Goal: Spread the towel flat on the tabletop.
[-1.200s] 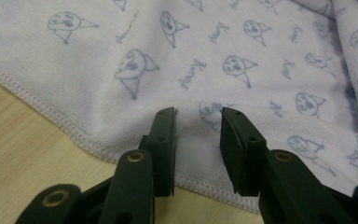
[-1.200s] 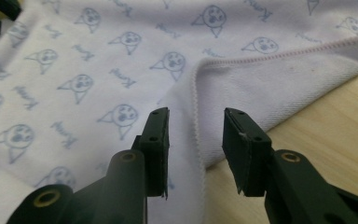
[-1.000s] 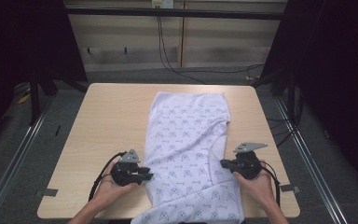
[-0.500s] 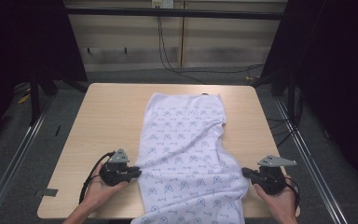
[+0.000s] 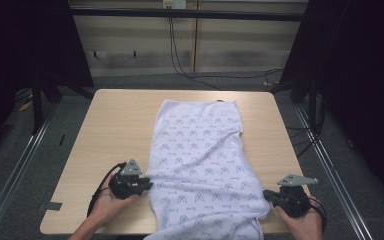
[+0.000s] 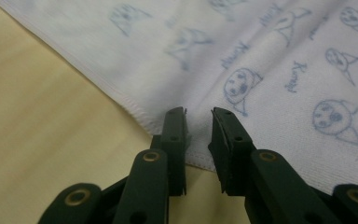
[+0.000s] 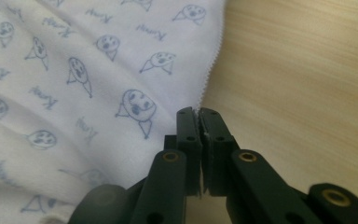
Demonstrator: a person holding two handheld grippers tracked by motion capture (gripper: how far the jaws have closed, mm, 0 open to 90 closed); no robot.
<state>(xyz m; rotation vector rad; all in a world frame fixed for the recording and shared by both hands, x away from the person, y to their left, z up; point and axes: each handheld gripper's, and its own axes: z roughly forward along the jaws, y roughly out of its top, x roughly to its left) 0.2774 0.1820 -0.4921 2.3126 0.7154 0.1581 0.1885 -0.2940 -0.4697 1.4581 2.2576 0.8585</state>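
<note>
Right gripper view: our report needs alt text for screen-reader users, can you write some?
The right gripper, its two black jaws nearly together, pinches the hem of a white towel printed with small blue cartoon faces. The towel lies at the left, and the light wooden table shows bare at the right.

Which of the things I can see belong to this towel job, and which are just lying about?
In the job:
- towel, spread on the table
- left gripper, jaws apart over the towel's edge
- right gripper, pinching the towel's other edge

Lying about:
- cables on the floor behind the table
- tape stuck at the table's near left corner
</note>
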